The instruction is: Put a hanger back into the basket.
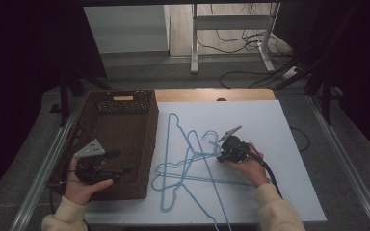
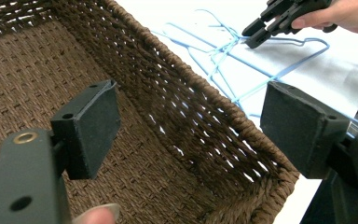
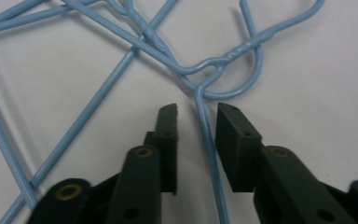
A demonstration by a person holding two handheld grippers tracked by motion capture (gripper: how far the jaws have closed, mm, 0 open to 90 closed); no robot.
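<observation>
Between the two jaws of the right claw [image 3: 196,116] a thin light-blue wire rod of one coat hanger [image 3: 208,140] is seen, with a gap left on either side of it; the jaws are narrowed around the wire but not yet pressed on it, so nothing is gripped. Just beyond the jaw tips lies the twisted neck and hook of that hanger [image 3: 235,51], crossed by rods of the other tangled light-blue wire hangers [image 1: 188,163], all flat on the white worktop [image 1: 270,130].

The left claw [image 2: 186,116] is held released, its jaws wide apart with nothing between them, over the near corner of the dark-brown woven wicker basket [image 2: 200,102]. Beyond its right jaw, past the basket wall, the hangers and the right claw are seen on the worktop.

No hanger can be seen inside the basket. The work is judged to be at its start: a first hanger is being approached, the grip remains to be closed, and, if the basket is the goal, the freeing, lifting and moving across are all left.
</observation>
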